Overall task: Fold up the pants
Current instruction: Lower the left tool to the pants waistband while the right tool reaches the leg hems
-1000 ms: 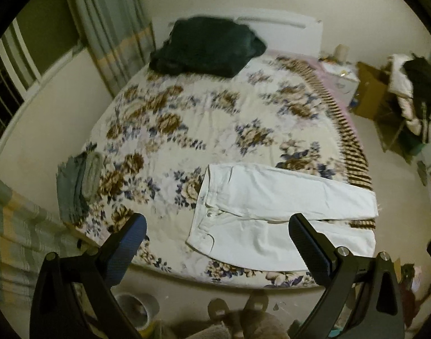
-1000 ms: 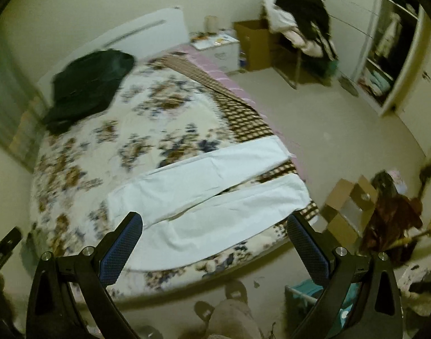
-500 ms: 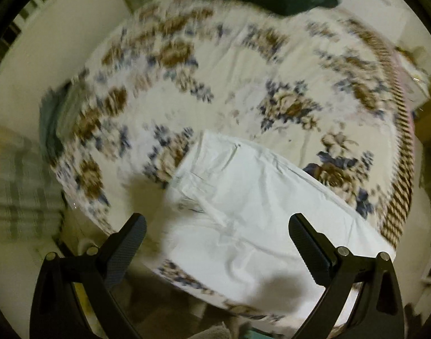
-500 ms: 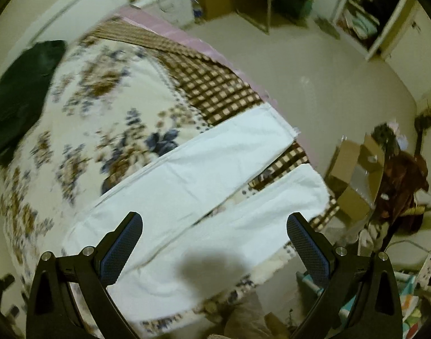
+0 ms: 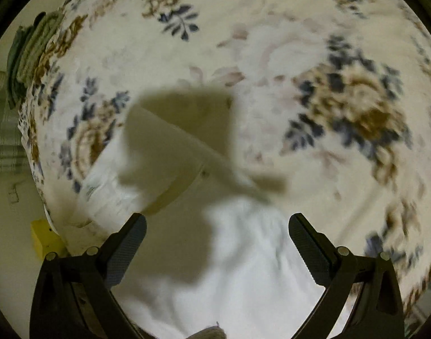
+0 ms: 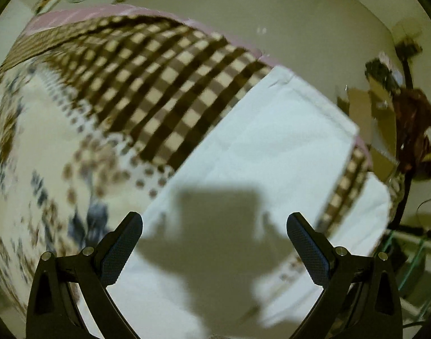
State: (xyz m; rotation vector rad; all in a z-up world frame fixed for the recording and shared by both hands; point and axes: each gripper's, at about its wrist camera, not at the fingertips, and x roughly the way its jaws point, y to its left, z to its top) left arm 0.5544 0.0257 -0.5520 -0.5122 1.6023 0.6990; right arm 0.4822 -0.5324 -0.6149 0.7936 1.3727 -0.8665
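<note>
The white pants lie flat on the bed, over a cream bedspread printed with brown and blue flowers. In the left wrist view the waist end sits just ahead of the left gripper: a smooth woven cotton, with a stitched waistband and a small button visible near it, partly darkened by the gripper's blocky shadow. A pale printed label shows at the waistband's left end, too blurred to read. The left gripper's black fingers, faced with fine cross-hatched pads, stand wide apart above the cloth, holding nothing.

In the right wrist view the two legs run out as long flat rectangles with hemmed, stitched ends, the farther leg crossing a brown-and-cream checked border of the bedspread edged with pink. The right gripper also hangs with its fingers spread wide over the leg, empty. A folded green knitted cloth sits at the bed's left edge. Cardboard boxes stand on the floor beyond.
</note>
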